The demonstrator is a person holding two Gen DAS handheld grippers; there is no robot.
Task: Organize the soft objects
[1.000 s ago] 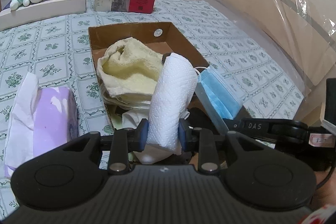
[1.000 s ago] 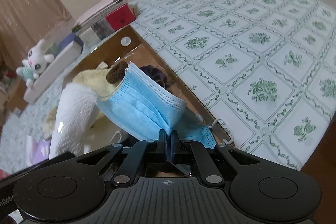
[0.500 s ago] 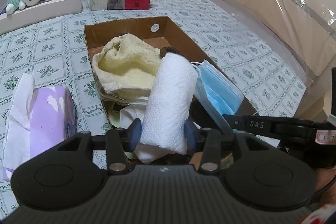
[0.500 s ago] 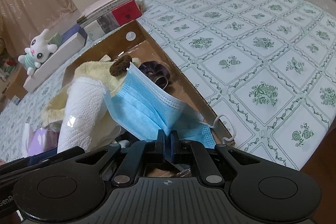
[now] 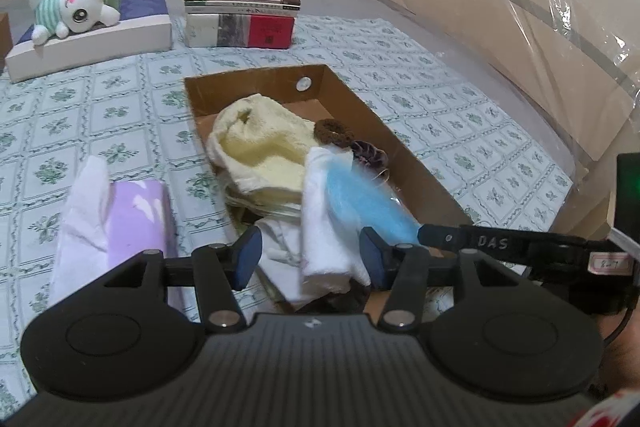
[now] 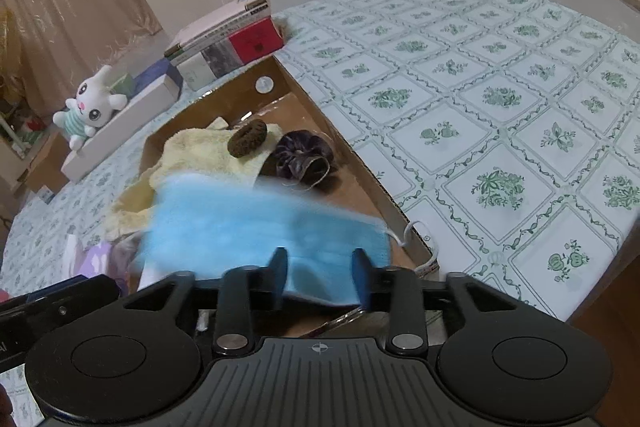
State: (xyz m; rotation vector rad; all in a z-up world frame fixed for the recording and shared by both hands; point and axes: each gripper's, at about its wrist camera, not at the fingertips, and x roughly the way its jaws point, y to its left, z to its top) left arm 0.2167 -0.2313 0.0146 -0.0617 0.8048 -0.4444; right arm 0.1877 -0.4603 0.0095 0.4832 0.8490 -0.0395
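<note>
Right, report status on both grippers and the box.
Both grippers, left and right, just opened. Mask and paper towel dropping into box. Nothing blocking.

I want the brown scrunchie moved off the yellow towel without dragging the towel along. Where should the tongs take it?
Grip the brown scrunchie across one side of its ring, coming from above. It lies flat on the yellow towel in the cardboard box, so its raised rim is probably the only part free of the cloth, and the box wall hinders a sideways approach.
</note>
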